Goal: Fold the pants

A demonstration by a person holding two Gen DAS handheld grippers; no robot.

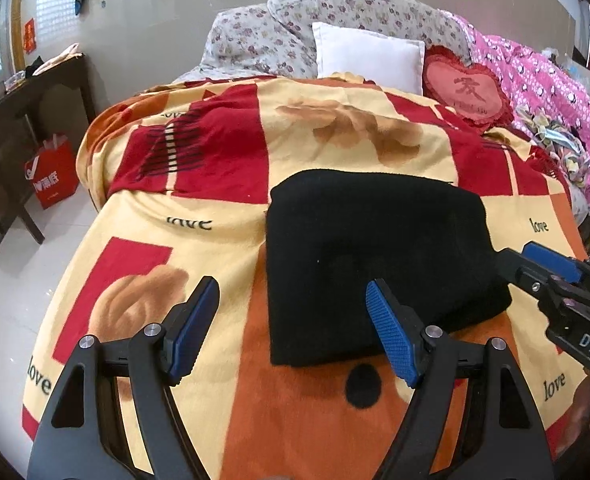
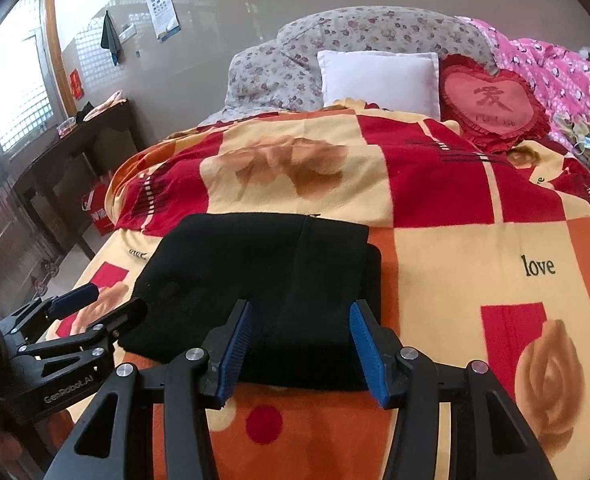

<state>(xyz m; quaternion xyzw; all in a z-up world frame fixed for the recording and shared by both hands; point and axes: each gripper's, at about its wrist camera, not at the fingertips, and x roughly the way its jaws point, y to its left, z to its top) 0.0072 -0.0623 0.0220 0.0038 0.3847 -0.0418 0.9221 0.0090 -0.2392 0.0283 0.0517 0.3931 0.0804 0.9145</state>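
pants [image 1: 379, 264] already folded compact on the bed [image 1: 143, 240] — looks like the last step. left gripper [image 1: 295, 332] and right gripper [image 2: 301, 352] jaws apart, empty — next: smooth the 12 o'clock edge or back off.

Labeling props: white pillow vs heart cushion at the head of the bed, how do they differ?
The white pillow is square, plain and smooth-edged; the heart cushion is heart-shaped, red and pink, with a frilled border and a character on its face. The pillow sits left of the cushion. Both lean upright against the floral bedding, touching each other.
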